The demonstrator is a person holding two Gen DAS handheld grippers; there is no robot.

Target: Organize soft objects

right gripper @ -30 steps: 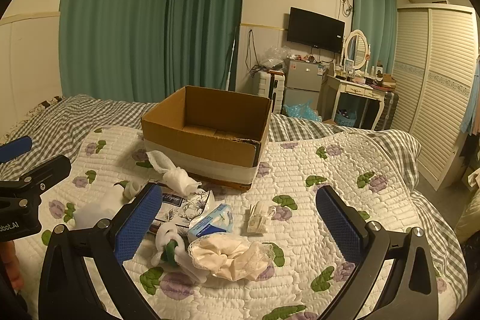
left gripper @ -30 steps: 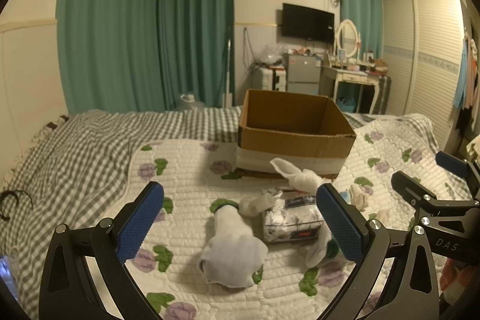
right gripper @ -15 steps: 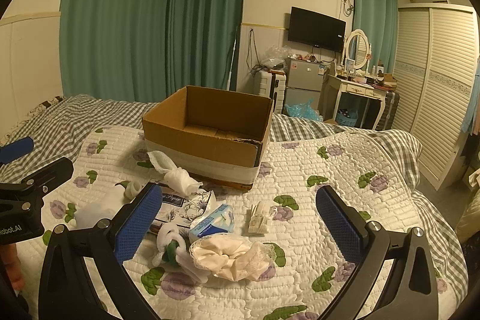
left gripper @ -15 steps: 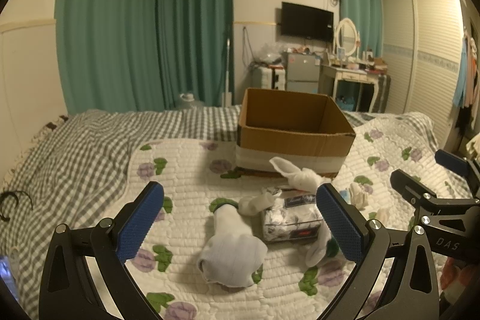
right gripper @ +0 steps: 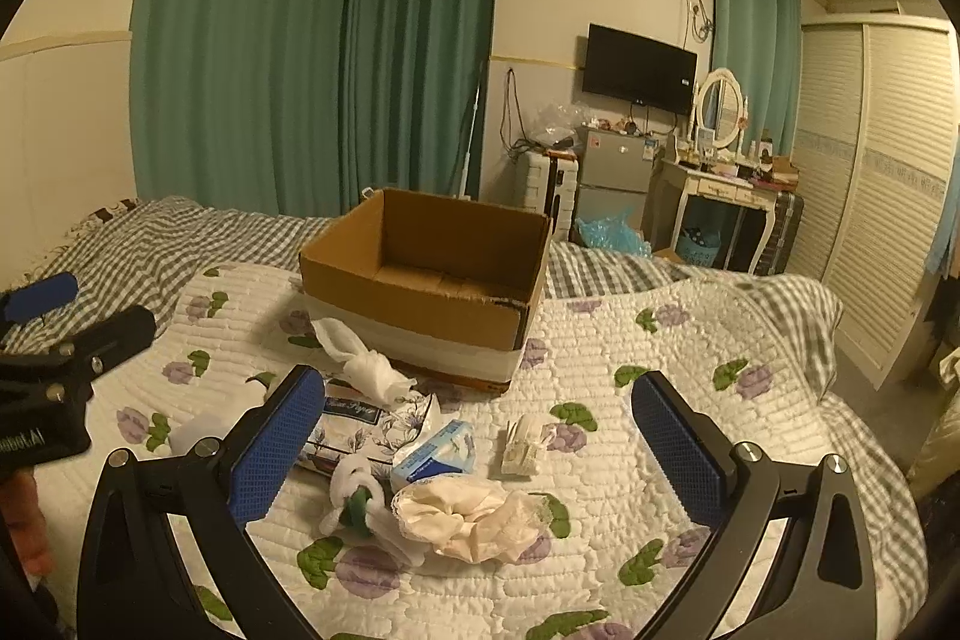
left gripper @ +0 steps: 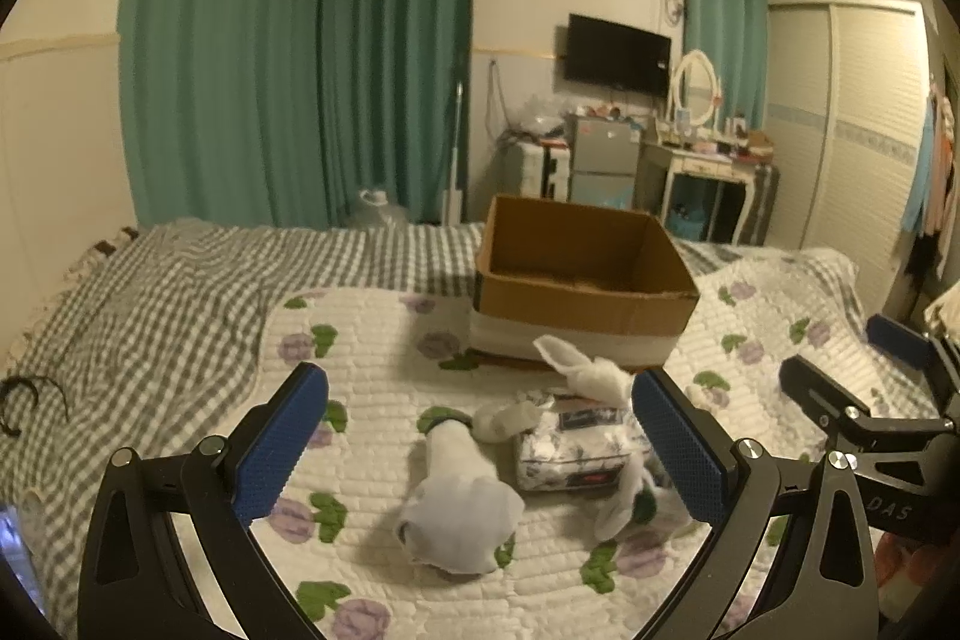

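An open cardboard box [left gripper: 585,304] [right gripper: 420,304] stands on the quilted bed. In front of it lie soft items: a white sock [left gripper: 459,502], a floral tissue pack [left gripper: 576,451] [right gripper: 366,427], a knotted white cloth [left gripper: 591,373] [right gripper: 366,361], a blue tissue packet [right gripper: 435,454], a cream scrunchie [right gripper: 474,517], a white-and-green sock [right gripper: 354,499] and a small folded pack [right gripper: 522,445]. My left gripper [left gripper: 480,451] is open and empty above the sock. My right gripper [right gripper: 480,451] is open and empty above the scrunchie.
The flowered quilt [right gripper: 660,400] covers a grey checked sheet [left gripper: 150,292]. A black hair clip [left gripper: 24,397] lies at the left edge. Beyond the bed are green curtains [right gripper: 312,58], a small fridge [right gripper: 612,178], a dressing table [right gripper: 720,190] and a wardrobe [right gripper: 882,184].
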